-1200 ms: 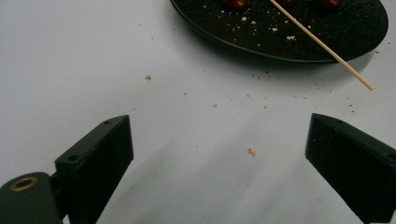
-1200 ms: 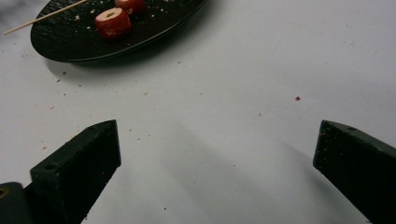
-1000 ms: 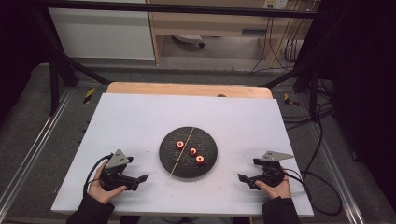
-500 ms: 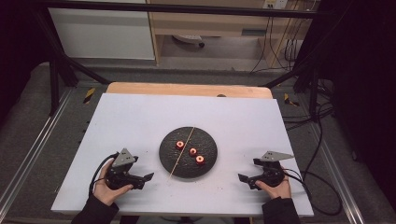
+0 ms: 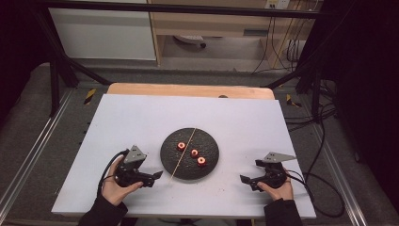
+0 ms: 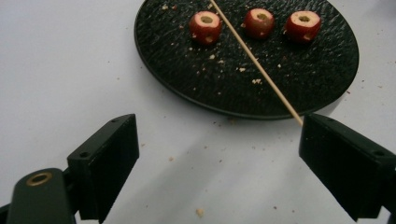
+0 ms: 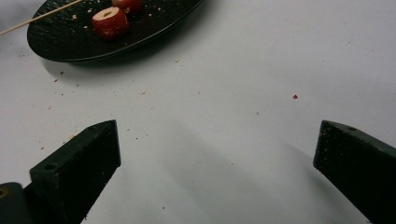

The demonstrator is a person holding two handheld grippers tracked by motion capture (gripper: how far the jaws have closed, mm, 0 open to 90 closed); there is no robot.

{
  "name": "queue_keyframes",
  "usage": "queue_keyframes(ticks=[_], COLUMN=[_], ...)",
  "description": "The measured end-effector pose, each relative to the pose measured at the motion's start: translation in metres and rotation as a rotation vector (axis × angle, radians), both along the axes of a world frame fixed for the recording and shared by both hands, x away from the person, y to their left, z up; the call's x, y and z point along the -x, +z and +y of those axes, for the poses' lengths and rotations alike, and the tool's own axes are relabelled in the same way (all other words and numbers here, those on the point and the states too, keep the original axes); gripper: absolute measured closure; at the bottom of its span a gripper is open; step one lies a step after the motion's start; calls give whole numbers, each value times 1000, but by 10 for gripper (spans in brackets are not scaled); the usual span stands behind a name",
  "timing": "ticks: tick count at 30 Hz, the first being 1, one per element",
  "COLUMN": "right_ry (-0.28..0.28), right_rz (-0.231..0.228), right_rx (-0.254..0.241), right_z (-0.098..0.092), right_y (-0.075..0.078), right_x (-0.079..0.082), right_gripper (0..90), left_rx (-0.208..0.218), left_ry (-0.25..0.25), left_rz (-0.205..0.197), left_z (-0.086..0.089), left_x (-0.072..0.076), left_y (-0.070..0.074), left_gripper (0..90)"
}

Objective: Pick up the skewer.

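A round black plate (image 5: 211, 161) (image 6: 187, 84) (image 7: 60, 46) sits mid-table with three red cored fruit pieces (image 5: 194, 153) (image 6: 258, 21) on it. A thin wooden skewer (image 5: 184, 151) (image 6: 254, 59) lies across the plate, its near end sticking past the rim. My left gripper (image 5: 151, 176) (image 6: 233, 161) stands open just left of the plate, its right jaw next to the skewer's near tip, nothing held. My right gripper (image 5: 247, 181) (image 7: 217, 163) rests open on the table right of the plate, empty. One fruit piece (image 7: 109, 22) shows near it.
The white tabletop (image 5: 141, 122) carries scattered crumbs (image 6: 201, 212) around the plate. A wooden strip (image 5: 188, 89) borders the far edge. Black cables (image 5: 320, 188) trail off the right side. Metal frame rails (image 5: 28, 150) flank the table.
My left gripper has slid right toward the plate, bringing its jaws up to the skewer's near end. The right gripper has stayed put.
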State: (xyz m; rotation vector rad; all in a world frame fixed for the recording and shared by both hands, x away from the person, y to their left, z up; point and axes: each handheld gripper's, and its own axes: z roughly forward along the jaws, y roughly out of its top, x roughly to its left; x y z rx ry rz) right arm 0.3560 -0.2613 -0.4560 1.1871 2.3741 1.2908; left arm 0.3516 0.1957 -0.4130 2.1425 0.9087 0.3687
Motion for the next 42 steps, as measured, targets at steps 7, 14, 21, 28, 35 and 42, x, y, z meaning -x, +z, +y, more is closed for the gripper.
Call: queue_keyframes(ticks=[7, 14, 21, 28, 35, 42], right_ry=[1, 4, 5, 5, 5, 6], right_rz=[2, 4, 5, 4, 5, 4], right_rx=[1, 0, -2, -1, -1, -2], right_z=[0, 0, 0, 1, 1, 1], right_y=[0, 0, 0, -1, -1, -1], right_x=[0, 0, 0, 0, 0, 0], right_gripper=[12, 12, 12, 12, 12, 12], left_rx=[-23, -38, -42, -51, -61, -80], left_ry=[6, 13, 18, 33, 43, 52], left_rz=[11, 40, 78, 100, 104, 123], left_z=[-14, -26, -39, -50, -64, -75], left_x=[-7, -15, -22, -26, -29, -33], left_y=[4, 6, 7, 6, 5, 5], left_gripper=[129, 157, 190, 269, 347, 443])
